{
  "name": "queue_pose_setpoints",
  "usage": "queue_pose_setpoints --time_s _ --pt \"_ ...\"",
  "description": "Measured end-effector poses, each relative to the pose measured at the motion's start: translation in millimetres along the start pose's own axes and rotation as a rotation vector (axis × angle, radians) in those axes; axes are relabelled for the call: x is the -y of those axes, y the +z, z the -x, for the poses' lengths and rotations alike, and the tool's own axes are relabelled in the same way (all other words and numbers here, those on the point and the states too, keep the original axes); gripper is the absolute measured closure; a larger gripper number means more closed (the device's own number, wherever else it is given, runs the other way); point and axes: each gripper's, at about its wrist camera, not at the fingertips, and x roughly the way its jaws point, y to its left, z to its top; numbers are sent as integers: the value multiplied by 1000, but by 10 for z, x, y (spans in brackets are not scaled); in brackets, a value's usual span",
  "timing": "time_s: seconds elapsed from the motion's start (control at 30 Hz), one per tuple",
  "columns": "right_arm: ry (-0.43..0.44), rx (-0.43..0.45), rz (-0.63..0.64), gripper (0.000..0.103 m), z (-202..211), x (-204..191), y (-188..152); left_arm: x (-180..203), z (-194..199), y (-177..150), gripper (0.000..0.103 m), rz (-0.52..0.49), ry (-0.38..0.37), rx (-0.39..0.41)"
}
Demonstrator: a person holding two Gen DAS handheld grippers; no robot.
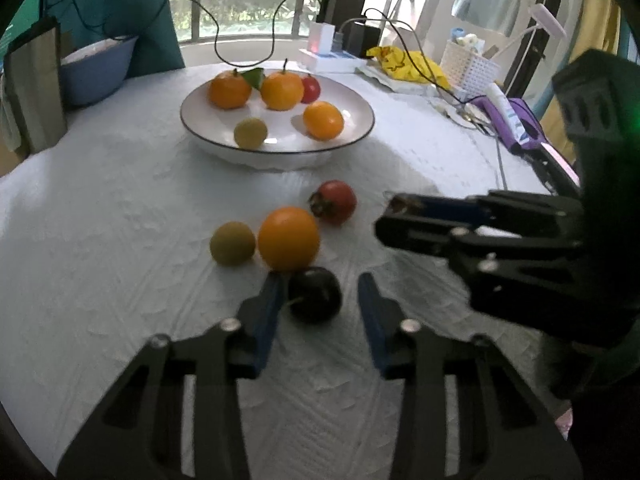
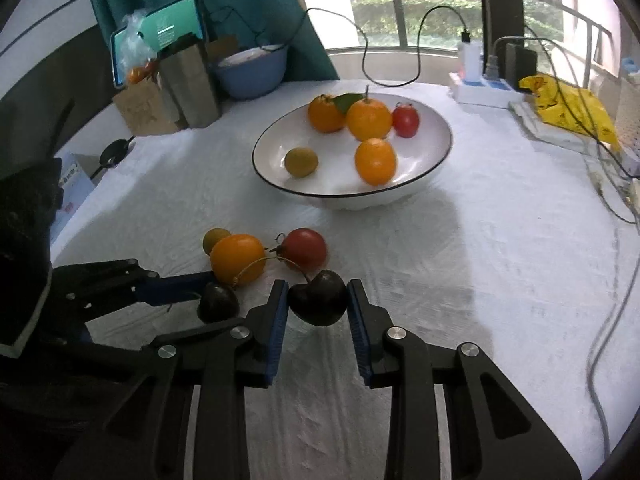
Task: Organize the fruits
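Observation:
A dark cherry (image 1: 315,295) lies on the white cloth between the fingers of my left gripper (image 1: 322,280). It rests against the left pad, and a gap shows before the right pad. My right gripper (image 2: 318,285) is shut on a second dark cherry (image 2: 318,300), with both blue pads pressed on it. A thin stem arcs from this cherry toward the other cherry (image 2: 218,302). Just beyond the grippers lie an orange fruit (image 1: 289,239), a yellow-green fruit (image 1: 232,243) and a red tomato (image 1: 334,202). Farther back, the white plate (image 1: 356,104) holds several fruits.
A blue bowl (image 2: 252,70) and brown paper bags (image 2: 188,80) stand at the back left. At the back right are a power strip (image 2: 480,84) with cables, a yellow bag (image 2: 568,108) and a white basket (image 1: 468,64). A grey cable (image 2: 604,320) runs along the right edge.

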Motion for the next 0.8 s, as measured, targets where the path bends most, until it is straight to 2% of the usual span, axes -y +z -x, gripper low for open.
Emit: queue_pose_setpoints --time_s 0.37,0.6,0.8 --pt "-37 31 -10 71 138 91 85 10 128 83 76 -15 -28 32" --pt "-55 59 -11 71 179 142 266 -59 233 314 76 -25 -26 81" --pt "-83 92 -24 71 142 246 470 -236 164 576 76 -31 -2 116"
